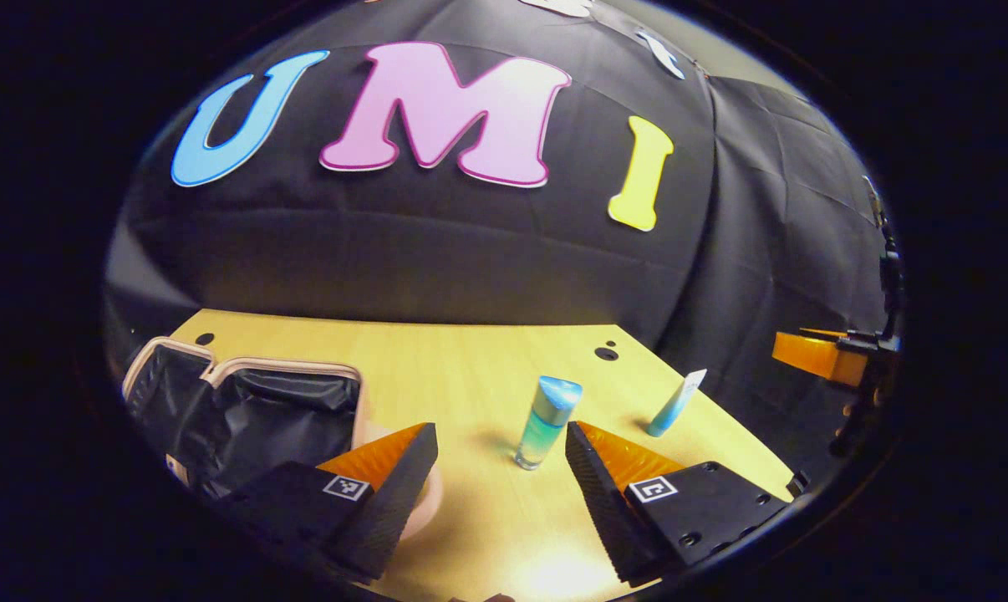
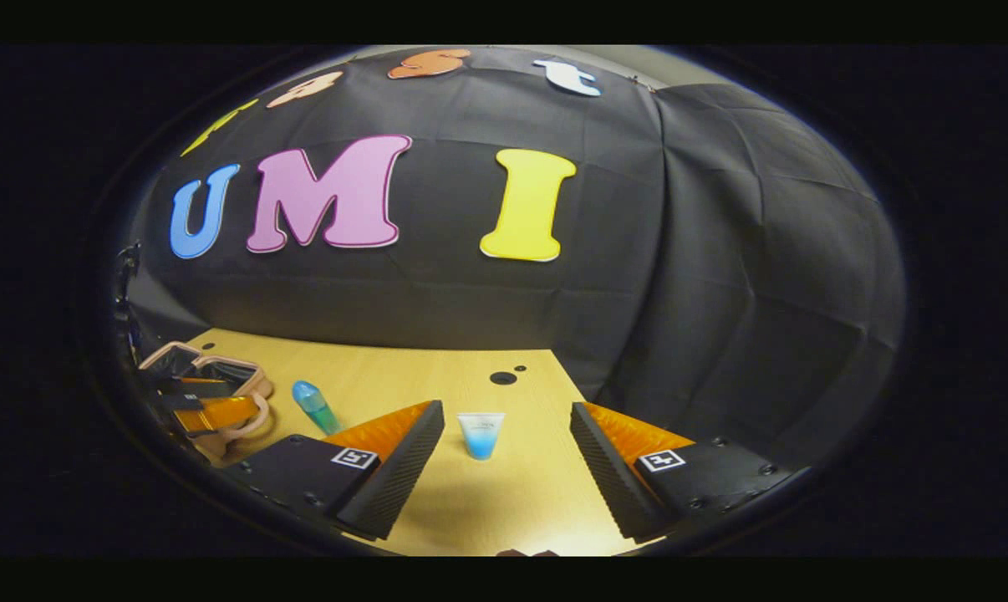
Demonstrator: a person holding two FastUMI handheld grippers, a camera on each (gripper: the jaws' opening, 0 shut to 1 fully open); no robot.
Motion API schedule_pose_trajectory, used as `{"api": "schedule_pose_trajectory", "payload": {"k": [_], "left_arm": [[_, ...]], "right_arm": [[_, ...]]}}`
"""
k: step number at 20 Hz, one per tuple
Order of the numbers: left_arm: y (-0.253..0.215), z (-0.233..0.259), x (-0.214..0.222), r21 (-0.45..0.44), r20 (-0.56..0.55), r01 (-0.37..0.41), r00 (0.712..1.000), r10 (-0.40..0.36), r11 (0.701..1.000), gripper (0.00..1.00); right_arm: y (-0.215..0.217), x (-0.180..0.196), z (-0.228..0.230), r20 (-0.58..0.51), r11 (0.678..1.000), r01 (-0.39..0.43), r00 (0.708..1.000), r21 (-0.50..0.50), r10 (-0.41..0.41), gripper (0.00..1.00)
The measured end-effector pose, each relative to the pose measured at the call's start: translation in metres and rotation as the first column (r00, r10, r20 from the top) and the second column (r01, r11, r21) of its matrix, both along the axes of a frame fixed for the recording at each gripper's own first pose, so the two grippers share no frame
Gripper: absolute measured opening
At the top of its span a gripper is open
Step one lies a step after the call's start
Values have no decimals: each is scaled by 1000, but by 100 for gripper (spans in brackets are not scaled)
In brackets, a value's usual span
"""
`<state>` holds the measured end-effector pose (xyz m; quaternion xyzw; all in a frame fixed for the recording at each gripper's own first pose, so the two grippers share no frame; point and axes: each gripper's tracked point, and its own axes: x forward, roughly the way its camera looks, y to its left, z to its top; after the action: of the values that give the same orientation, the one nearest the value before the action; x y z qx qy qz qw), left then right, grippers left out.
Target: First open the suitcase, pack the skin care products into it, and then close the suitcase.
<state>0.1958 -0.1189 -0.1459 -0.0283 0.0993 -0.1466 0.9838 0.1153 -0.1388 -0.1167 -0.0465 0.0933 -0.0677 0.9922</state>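
The pink suitcase (image 1: 245, 410) lies open at the table's left, showing its black lining. A blue-green bottle (image 1: 546, 422) stands upright just ahead of my left gripper (image 1: 500, 447), whose fingers are spread wide with nothing between them. A small blue-and-white tube (image 1: 675, 404) stands farther right. In the right gripper view that tube (image 2: 480, 435) stands upright straight ahead of my right gripper (image 2: 506, 422), which is open and holds nothing. The bottle (image 2: 314, 406) and the suitcase (image 2: 207, 393) lie off to its left, with the left gripper (image 2: 207, 411) over the suitcase.
The wooden table (image 1: 470, 359) has cable holes (image 1: 606, 353) near its far edge, which meets the black cloth wall. The right gripper (image 1: 822, 355) shows at the far right of the left gripper view, beyond the table's right edge.
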Motion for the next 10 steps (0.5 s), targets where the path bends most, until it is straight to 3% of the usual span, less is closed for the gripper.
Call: {"api": "schedule_pose_trajectory", "payload": {"k": [3, 7, 10], "left_arm": [[-34, -32, 21, 30, -25, 26, 999, -25, 999, 97], [-50, -60, 69, 42, -41, -32, 999, 33, 999, 97], [-51, -77, 96, 52, -70, -83, 994, 87, 995, 96]], "right_arm": [[1, 8, -26, -48, 999, -54, 997, 0, 54, 97], [8, 23, -52, -89, 994, -107, 990, -2, 106, 96], [9, 42, -77, -123, 995, -97, 987, 32, 101, 97]]}}
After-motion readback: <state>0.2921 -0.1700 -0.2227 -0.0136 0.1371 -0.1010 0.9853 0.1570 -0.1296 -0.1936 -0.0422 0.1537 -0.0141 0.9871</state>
